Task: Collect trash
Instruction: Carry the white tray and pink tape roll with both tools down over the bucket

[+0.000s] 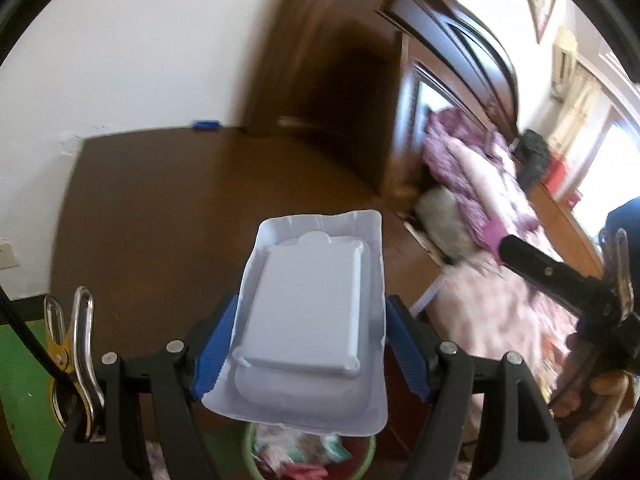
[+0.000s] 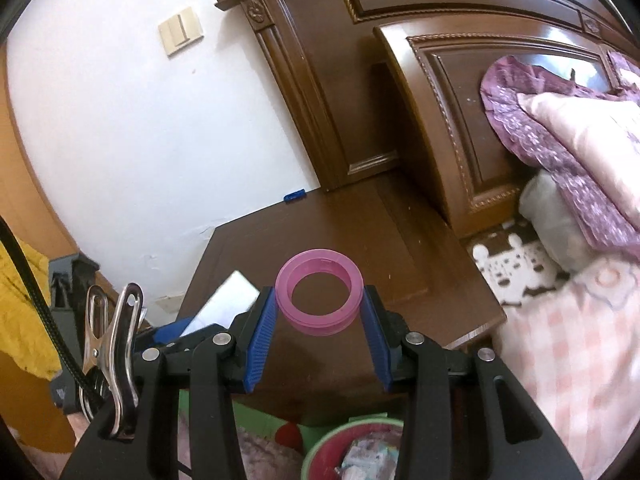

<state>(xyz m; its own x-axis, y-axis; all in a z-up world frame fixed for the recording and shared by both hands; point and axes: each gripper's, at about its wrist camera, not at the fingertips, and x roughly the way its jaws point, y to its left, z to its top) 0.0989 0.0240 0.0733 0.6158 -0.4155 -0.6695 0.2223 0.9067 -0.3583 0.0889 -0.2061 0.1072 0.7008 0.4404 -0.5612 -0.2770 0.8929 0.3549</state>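
Note:
My left gripper (image 1: 310,322) is shut on a white plastic tray-shaped package (image 1: 308,312), held between the blue pads above the brown nightstand (image 1: 160,208). Directly below it sits a green-rimmed trash bin (image 1: 304,456) with wrappers inside. My right gripper (image 2: 320,316) is shut on a pink plastic ring (image 2: 320,298), held over the nightstand's (image 2: 340,232) front part. The same bin (image 2: 352,452) shows below it at the bottom of the right wrist view. The right gripper's black body (image 1: 560,276) appears at the right of the left wrist view.
A wooden headboard (image 2: 460,100) stands behind the nightstand. A bed with a pink checked cover (image 2: 572,340) and purple pillows (image 2: 560,128) lies to the right. A small blue object (image 2: 294,195) lies at the nightstand's back edge by the white wall.

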